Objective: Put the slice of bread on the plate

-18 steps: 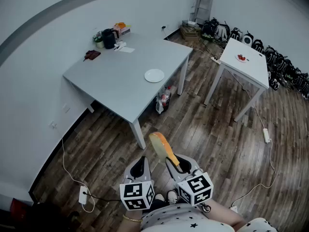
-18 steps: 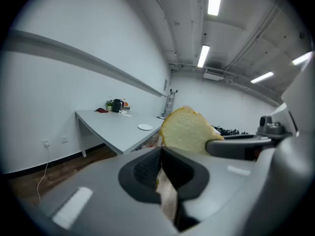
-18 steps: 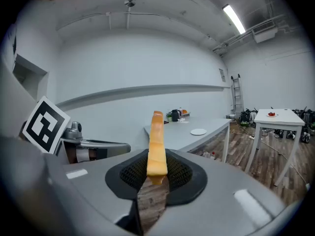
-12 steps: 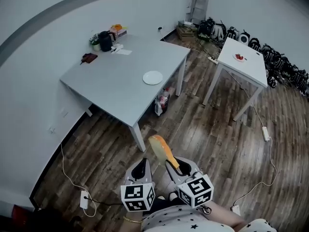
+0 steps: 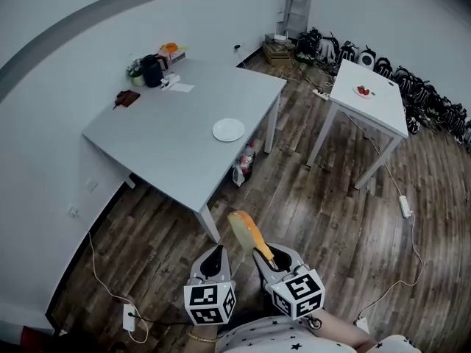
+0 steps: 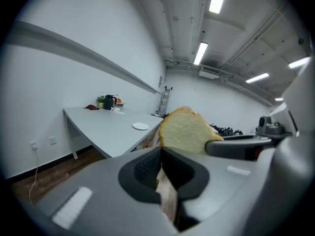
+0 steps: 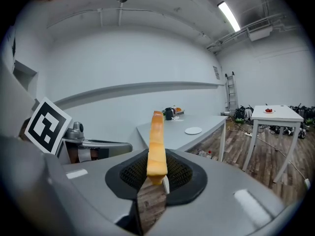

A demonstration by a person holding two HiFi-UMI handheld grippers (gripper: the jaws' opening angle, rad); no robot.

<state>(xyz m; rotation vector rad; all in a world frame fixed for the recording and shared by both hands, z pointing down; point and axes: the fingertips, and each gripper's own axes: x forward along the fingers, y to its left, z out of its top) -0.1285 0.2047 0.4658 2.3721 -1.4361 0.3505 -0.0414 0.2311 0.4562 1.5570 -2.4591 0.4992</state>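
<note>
A slice of bread with an orange crust stands on edge, pinched at its lower end by my right gripper, which is shut on it. The right gripper view has the bread edge-on between the dark pads. My left gripper rides beside it on the left, jaws together with nothing in them. In the left gripper view the bread shows as a pale face just right of it. The white plate lies on the grey table, well ahead of both grippers, above the wooden floor.
A dark kettle and small items crowd the grey table's far corner. A bag sits under its near edge. To the right stands a small white table with a red item. Bags line the far wall, and cables cross the floor.
The grey table and plate have slid slightly down and left in the head view. Both grippers and the bread keep the same pose.
</note>
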